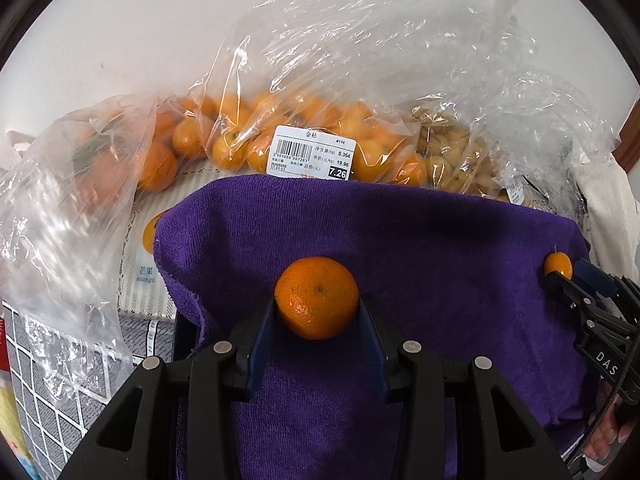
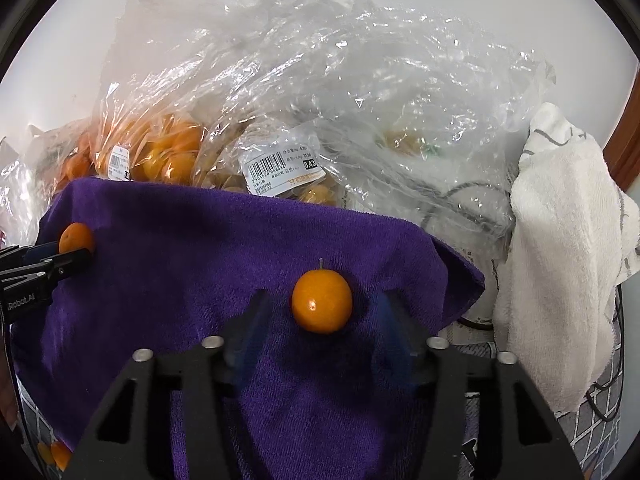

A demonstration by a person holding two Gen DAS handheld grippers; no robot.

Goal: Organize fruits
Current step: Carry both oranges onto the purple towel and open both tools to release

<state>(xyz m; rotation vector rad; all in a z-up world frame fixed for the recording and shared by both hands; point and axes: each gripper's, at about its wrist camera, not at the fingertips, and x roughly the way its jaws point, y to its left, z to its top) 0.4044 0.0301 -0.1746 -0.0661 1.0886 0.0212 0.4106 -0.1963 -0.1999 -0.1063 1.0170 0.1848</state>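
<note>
The left gripper (image 1: 318, 312) holds a mandarin (image 1: 316, 297) between its blue pads, both pads pressed against the fruit, over a purple towel (image 1: 420, 248). The right gripper (image 2: 320, 312) has its fingers apart around a kumquat (image 2: 321, 301) that rests on the same towel; the fingers look blurred, and contact seems unlikely. Clear bags of kumquats (image 1: 320, 136) lie just behind the towel.

Ahead of me rises a plain white wall (image 1: 120, 40), evenly lit; a brown wooden trim (image 2: 624, 136) edges it at far right.
</note>
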